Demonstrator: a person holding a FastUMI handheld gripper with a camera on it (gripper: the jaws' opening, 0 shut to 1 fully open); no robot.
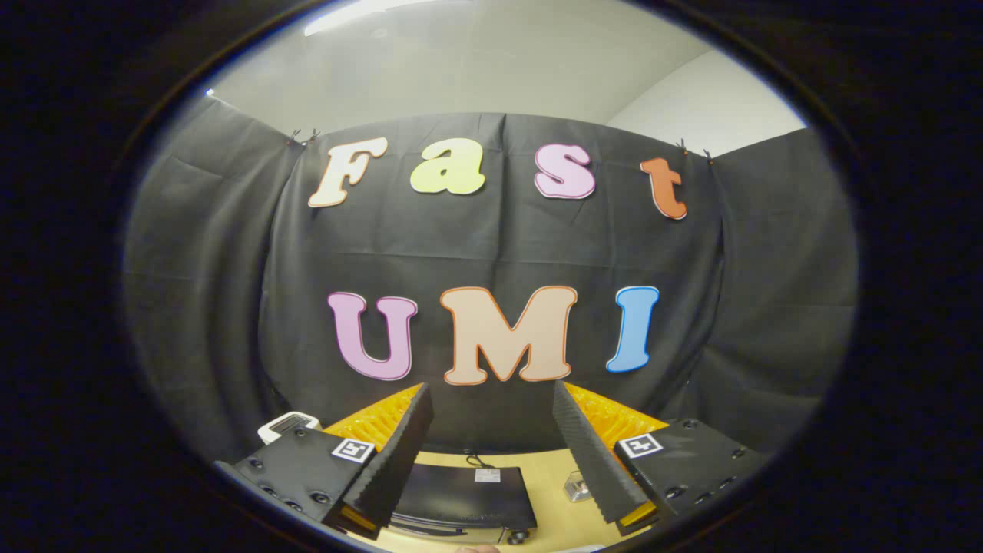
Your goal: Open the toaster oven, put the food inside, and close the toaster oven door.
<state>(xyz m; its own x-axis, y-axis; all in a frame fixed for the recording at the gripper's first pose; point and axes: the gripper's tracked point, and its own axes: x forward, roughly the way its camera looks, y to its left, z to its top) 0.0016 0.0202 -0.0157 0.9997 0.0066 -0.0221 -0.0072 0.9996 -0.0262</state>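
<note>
- The tool [491, 453] hangs high above the surface [549, 480], fingers spread wide and holding nothing;
- The toaster oven [465, 495] sits below, between the fingers; door state unclear;
- A small clear container [576, 485], possibly food, lies beside it;
- By appearances every step remains.

You face a black cloth [491, 253] hung as the booth's back wall, with more of it folding round on both sides. Small clips [303, 137] pin its top edge, and creases run down it. Above the cloth you see a pale wall [430, 69] and, where the room turns a corner, a whiter wall [706, 100]. A bright strip light [361, 14] glows overhead. Below the cloth lies a light wooden table [549, 480].
</note>
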